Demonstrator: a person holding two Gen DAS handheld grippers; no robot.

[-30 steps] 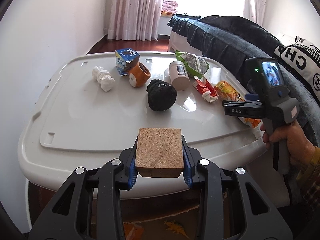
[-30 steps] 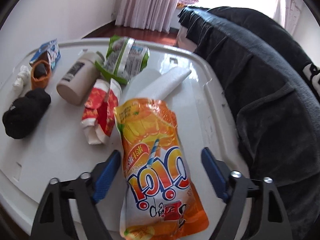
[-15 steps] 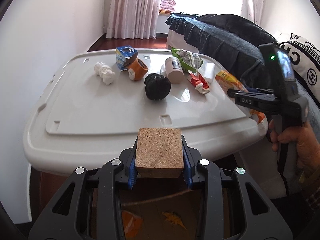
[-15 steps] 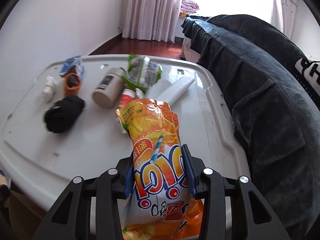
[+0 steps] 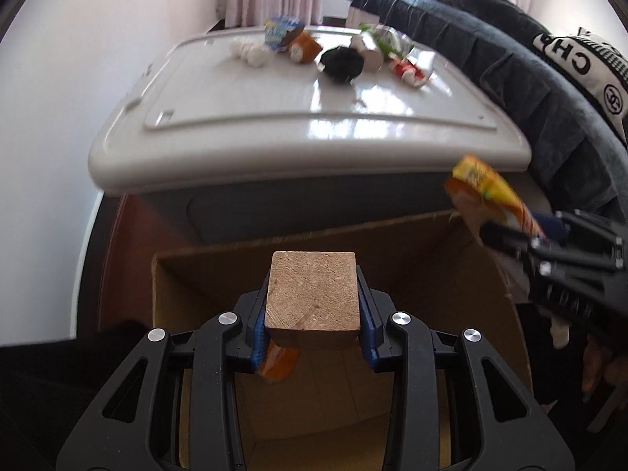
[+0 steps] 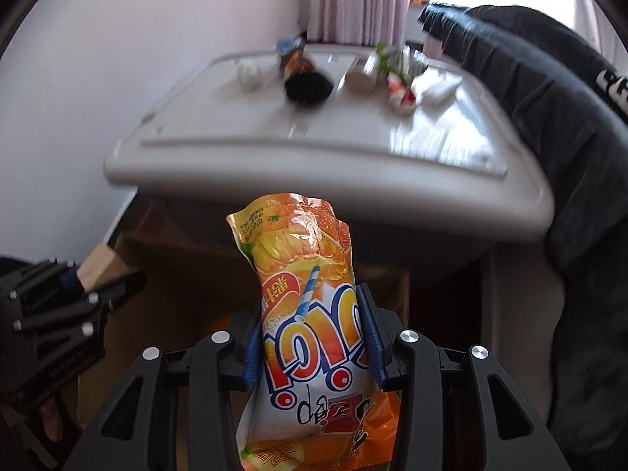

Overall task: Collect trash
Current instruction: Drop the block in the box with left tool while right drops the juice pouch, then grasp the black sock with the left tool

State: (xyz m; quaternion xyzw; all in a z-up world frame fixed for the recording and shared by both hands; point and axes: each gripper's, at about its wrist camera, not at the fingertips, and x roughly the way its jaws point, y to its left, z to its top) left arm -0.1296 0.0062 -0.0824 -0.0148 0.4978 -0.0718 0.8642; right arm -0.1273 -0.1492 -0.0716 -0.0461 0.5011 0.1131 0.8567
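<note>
My left gripper [image 5: 313, 324] is shut on a square wooden block [image 5: 313, 296] and holds it over an open cardboard box [image 5: 412, 247] in front of the white table [image 5: 274, 117]. My right gripper [image 6: 313, 337] is shut on an orange juice pouch [image 6: 304, 294] above the same box [image 6: 188, 274]; the pouch also shows at the right of the left wrist view [image 5: 486, 192]. Several pieces of trash lie at the table's far end: a black sock [image 5: 340, 63], a white wad [image 5: 251, 52], a blue carton [image 5: 279, 31], a red wrapper [image 5: 408, 72].
A dark sofa [image 5: 530, 90] with a black-and-white cushion [image 5: 581, 66] runs along the table's right side. A white wall [image 5: 59, 117] stands at the left. An orange scrap [image 5: 279, 361] lies in the box.
Both grippers have pulled back from the table and dropped lower, over the cardboard box. The right gripper closed on the juice pouch and lifted it off the table.
</note>
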